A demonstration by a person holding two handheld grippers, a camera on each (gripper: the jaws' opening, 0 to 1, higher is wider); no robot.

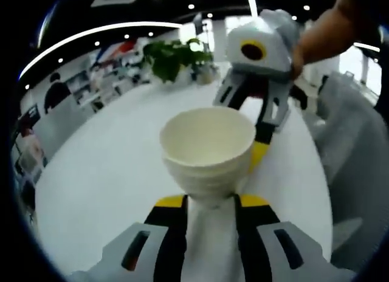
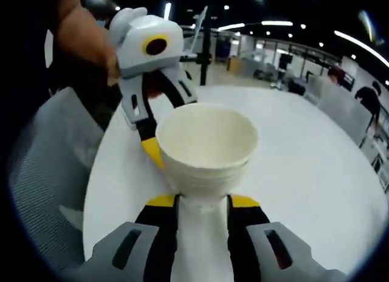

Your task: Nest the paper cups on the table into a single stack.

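**One stack, a tool on either side**

The cups [image 1: 208,149] appear already nested. Stepped rims show below the top lip, so several sit one inside another, mouth up and long axis roughly upright over the round white surface [image 1: 109,185]. I see no loose cup elsewhere on the surface.

In the left gripper view, the left tool [image 1: 209,202] has its jaws partly open, one on each side of the narrow foot of the stack. The gap between them roughly matches the foot. Whether the pads press on the paper or only stand beside it, I cannot tell. The right tool [image 1: 255,112] comes in from the far side, tilted down, with one yellow tip just beside the cup wall.

The right gripper view mirrors this. The stack [image 2: 206,145] sits dead ahead between the right tool's [image 2: 203,200] jaws, and again a grip cannot be confirmed. The left tool [image 2: 155,121] is opposite, its yellow tip at the rim's far edge.

So the stack lies straight ahead of both tools, about equally near to each. The job looks close to done. My guess is that what's left is to let go without tipping the stack.
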